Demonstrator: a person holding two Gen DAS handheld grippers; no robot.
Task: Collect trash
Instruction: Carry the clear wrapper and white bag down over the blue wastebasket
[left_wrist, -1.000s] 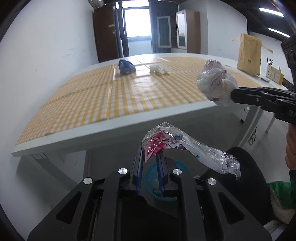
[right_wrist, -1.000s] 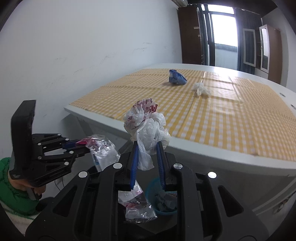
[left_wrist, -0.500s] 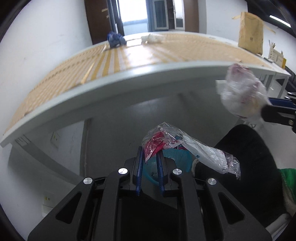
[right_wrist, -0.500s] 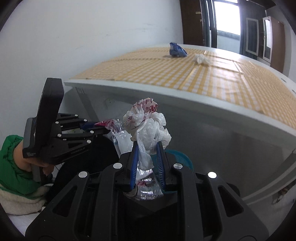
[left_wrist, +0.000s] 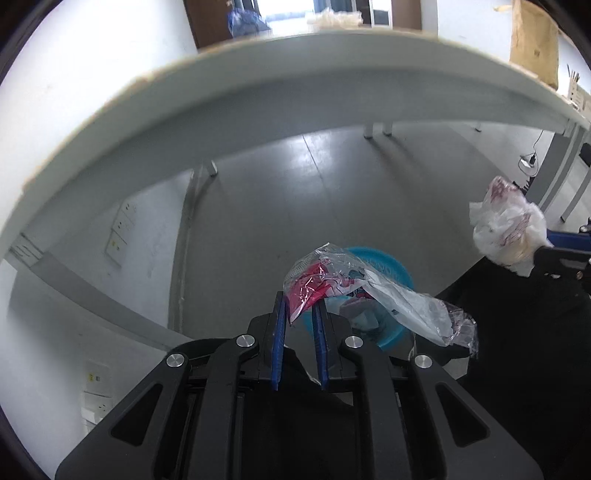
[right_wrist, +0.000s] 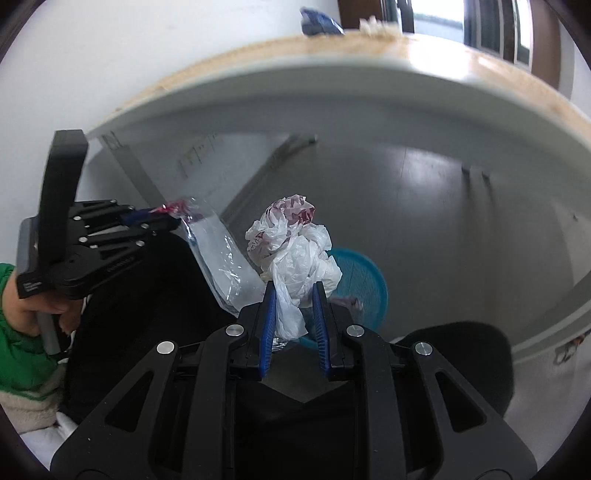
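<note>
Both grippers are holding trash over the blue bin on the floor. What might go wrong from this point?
1. The left gripper pinches only the red end of the clear plastic wrapper; its long tail hangs toward the rim of the blue bin and may land outside.
2. The crumpled white plastic bag in the right gripper is light and could drift or cling to the pads on release.
3. The two grippers are close together and might bump.

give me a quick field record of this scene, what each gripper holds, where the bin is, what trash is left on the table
left gripper: shut on clear plastic wrapper with red print
right gripper: shut on crumpled white plastic bag
bin: blue basket on the floor, below both grippers, some trash already inside
table: seen from below its edge
left on table: blue wrapper, white wad
</note>
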